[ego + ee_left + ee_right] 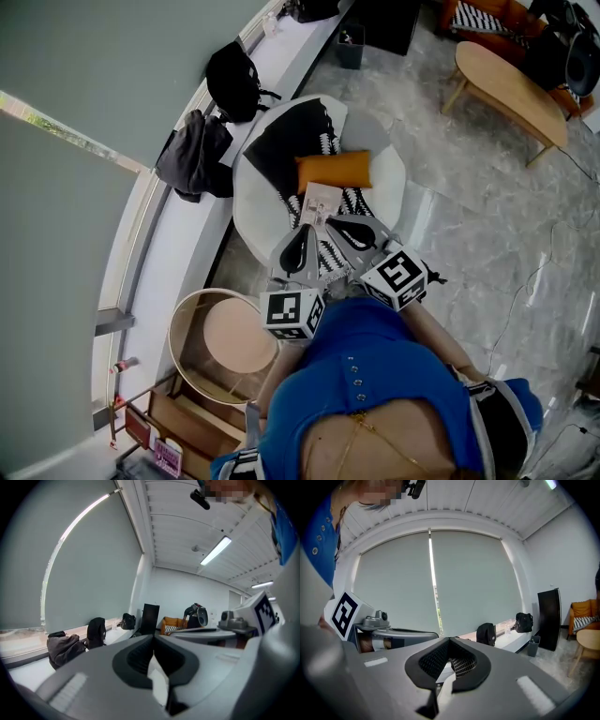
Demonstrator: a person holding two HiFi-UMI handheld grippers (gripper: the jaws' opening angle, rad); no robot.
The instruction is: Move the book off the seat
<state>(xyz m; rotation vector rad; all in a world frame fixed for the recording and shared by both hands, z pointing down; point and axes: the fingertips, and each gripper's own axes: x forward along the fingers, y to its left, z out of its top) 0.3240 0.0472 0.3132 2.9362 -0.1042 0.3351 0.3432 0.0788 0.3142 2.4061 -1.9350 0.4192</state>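
A pale, pinkish book (322,200) lies on the round white seat (389,178), just below an orange cushion (335,170) and partly on a black-and-white patterned throw (281,141). My left gripper (304,229) and right gripper (331,222) sit side by side, pointing at the book's near edge, tips close to it. Whether they touch it I cannot tell. In the left gripper view the left gripper (153,638) has its jaws pressed together, and so does the right gripper (449,641) in its own view. Nothing shows gripped in either.
A round wooden side table (230,339) stands at the lower left, with cardboard boxes (187,422) below it. Black bags (235,81) and dark clothing (197,155) rest on the window ledge. An oval wooden table (511,89) is far right, and a dark bin (351,45) stands at the back.
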